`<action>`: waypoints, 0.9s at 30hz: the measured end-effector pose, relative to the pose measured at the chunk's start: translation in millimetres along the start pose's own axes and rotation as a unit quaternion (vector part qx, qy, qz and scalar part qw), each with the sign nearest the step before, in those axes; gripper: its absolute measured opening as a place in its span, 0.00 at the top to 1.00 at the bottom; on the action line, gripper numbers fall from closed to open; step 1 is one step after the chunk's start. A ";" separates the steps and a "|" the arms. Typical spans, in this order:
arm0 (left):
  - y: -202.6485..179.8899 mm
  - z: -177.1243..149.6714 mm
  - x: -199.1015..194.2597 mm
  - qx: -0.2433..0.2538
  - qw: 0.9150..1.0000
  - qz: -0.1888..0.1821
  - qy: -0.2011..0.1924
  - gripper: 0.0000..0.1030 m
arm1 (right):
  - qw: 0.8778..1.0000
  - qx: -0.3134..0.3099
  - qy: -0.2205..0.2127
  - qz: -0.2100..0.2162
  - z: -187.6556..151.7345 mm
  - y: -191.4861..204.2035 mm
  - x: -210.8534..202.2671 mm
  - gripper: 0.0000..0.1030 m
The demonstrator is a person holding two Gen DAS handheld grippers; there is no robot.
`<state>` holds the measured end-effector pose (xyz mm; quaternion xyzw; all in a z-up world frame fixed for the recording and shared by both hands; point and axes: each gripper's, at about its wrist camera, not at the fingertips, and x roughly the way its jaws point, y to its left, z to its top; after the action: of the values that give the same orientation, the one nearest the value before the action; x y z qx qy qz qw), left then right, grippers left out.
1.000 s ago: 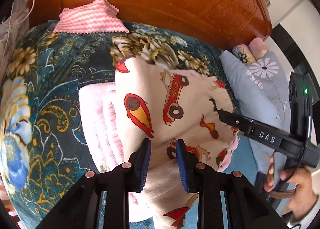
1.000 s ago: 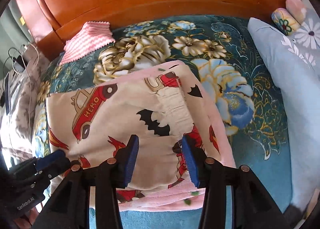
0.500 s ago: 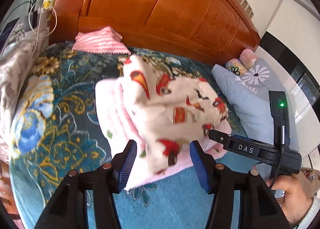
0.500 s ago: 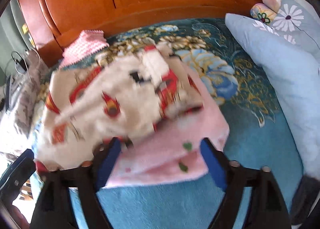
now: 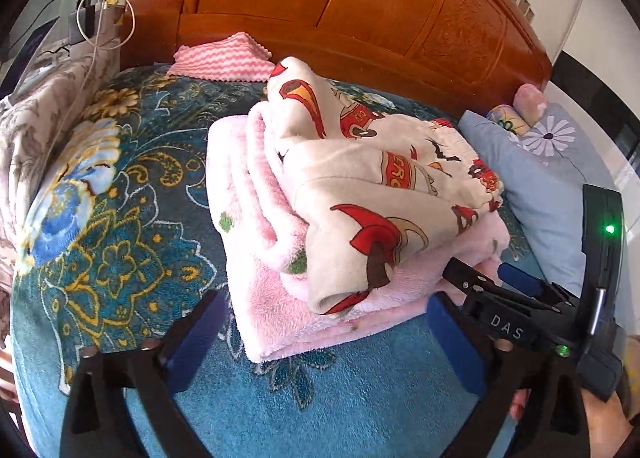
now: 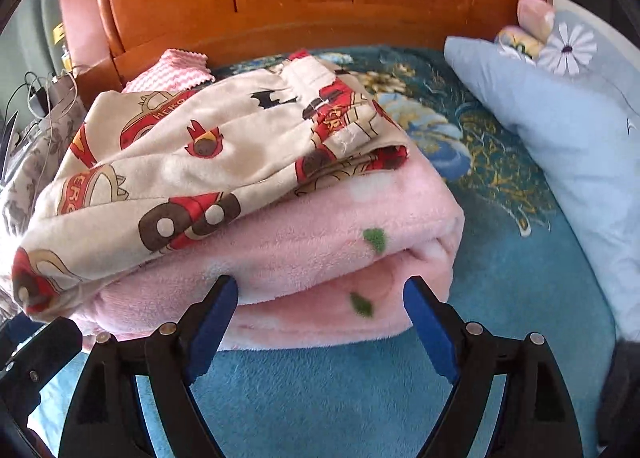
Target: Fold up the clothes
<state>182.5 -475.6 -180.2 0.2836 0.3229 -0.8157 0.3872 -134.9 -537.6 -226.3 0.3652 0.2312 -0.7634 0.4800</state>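
Cream garment: my folded fire-truck print garment, soft brushed cotton by the look of it, cream with red trucks, flames and small black bats; it lies in a rumpled, rounded heap on top of the pink stack, its near corner drooping over the stack's edge.
Pink stack: a plush pink fleece blanket with small green motifs, folded into thick, puffy layers with rounded edges; it rests on the bed, near the middle, in front of the headboard.
Bed cover: a velvety teal blanket with gold scrolls and large blue and cream flowers, plain blue pile close to me.
Left hand-held gripper: my left hand-held gripper has its blue pads spreading wide, nothing between them; the stack's near corner lies just ahead.
Right hand-held gripper: my right hand-held gripper stands spread, its pads either side of the pink fold's front edge and not pressing it.
Behind: a glossy carved wooden headboard, a pink zigzag-weave cloth against it, and a smooth pale blue pillow with a daisy print.
Hard to make out: the stack's lower layers are hidden, the cables and cloth at far left are cut off by the rim, and only part of my right hand shows.
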 end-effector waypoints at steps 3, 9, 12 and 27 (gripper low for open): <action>-4.0 -1.8 7.7 0.010 1.000 0.008 0.008 0.00 | 1.000 -0.015 -0.018 -0.002 -4.5 2.6 1.9 0.17; -5.3 -8.6 20.2 0.012 0.999 0.035 0.012 0.00 | 0.999 -0.021 -0.027 -0.001 -10.2 1.5 10.1 0.14; -5.2 -11.5 24.4 0.011 0.999 0.036 0.013 0.00 | 0.999 -0.021 -0.033 -0.007 -11.6 0.0 12.5 0.06; -10.1 -9.2 28.3 0.030 0.997 0.070 -0.019 0.00 | 0.998 -0.027 -0.051 -0.015 -19.4 6.1 18.4 0.02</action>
<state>161.0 -476.5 -203.0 0.3018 0.2702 -0.8014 0.4402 -127.9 -537.0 -252.9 0.3092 0.2321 -0.7818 0.4891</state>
